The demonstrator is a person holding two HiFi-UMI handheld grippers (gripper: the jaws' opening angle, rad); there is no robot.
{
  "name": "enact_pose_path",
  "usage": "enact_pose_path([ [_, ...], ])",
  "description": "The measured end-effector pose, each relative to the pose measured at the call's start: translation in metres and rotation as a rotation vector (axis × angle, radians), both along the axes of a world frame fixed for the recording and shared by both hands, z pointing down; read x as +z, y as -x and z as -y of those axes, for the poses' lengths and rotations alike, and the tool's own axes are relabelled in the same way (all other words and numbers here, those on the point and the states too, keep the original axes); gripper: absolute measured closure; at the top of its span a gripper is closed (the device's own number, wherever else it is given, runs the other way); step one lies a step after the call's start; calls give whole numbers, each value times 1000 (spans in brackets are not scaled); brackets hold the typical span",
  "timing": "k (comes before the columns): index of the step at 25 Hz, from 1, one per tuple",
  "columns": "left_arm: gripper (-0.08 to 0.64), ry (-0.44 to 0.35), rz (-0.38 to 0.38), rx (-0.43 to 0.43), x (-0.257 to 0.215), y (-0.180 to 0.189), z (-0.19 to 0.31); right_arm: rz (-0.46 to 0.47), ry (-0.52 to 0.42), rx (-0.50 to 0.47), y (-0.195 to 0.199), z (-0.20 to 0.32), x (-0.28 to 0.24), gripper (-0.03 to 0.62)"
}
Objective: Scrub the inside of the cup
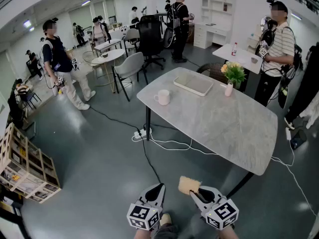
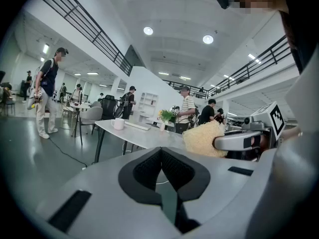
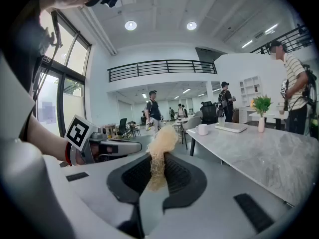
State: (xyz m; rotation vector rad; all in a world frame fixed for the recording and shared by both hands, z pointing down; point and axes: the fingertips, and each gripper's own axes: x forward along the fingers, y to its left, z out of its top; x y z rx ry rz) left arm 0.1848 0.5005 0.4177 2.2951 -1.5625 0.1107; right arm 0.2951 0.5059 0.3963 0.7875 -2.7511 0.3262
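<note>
A pale pink cup stands near the left corner of the grey marble table; it also shows far off as the cup and the cup. My right gripper is shut on a tan scrubbing sponge, which sticks up between its pads as the sponge. My left gripper is shut and holds nothing. Both grippers hang low in front of me, well short of the table. From the left gripper view the sponge shows off to the right.
On the table lie a flat white tray and a small vase of flowers. A power strip and white cables lie on the floor under the table's near edge. Several people, chairs and other tables stand behind; a wooden crate sits at left.
</note>
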Motion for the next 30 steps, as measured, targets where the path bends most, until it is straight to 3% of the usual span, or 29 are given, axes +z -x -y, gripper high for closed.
enact_pose_path([
  [16,546,-9,11,-9,3,89,71,-19,-38,-1,96,70,-5,529],
  [30,546,2,-26,-20,13,108,89,-29,-12,13,111,92,3,529],
])
